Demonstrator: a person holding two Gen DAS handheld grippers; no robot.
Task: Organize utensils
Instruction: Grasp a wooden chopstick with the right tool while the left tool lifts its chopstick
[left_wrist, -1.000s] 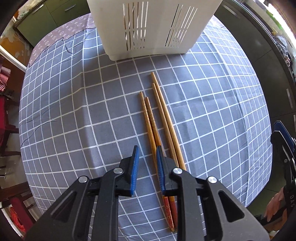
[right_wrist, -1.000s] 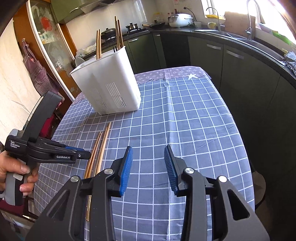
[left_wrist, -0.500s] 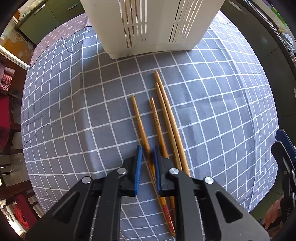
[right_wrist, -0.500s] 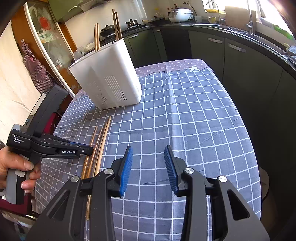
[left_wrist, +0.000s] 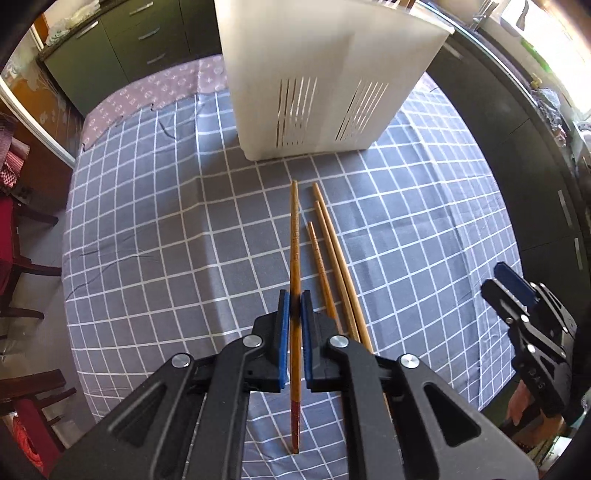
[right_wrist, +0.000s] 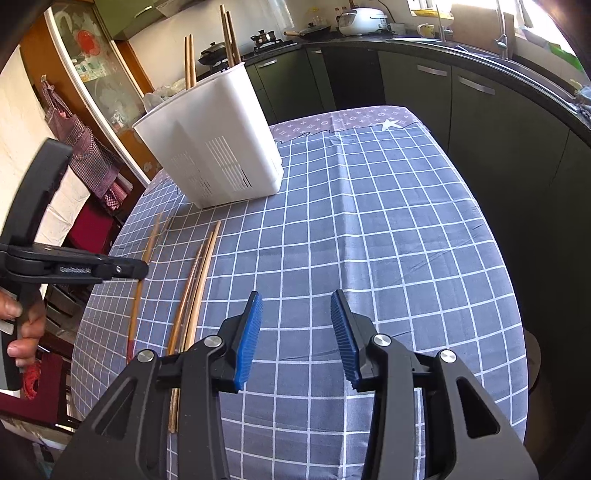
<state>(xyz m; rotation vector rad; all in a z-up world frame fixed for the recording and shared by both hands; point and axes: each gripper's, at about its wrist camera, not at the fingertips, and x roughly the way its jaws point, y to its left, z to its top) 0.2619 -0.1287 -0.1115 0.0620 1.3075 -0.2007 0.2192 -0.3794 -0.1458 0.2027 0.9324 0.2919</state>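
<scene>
Pinching one chopstick (left_wrist: 294, 258) between its blue pads, the left gripper (left_wrist: 294, 314) holds it near the red-tipped end, so the long front part points toward the white utensil holder (left_wrist: 325, 81). Tilting that tip upward before reaching the rim looks wise, with a firm squeeze to stop swivelling. Three more chopsticks (left_wrist: 332, 258) lie just beside on the checked tablecloth (left_wrist: 166, 221). Off to the side, the right gripper (right_wrist: 295, 332) hangs wide apart, holding nothing.
</scene>
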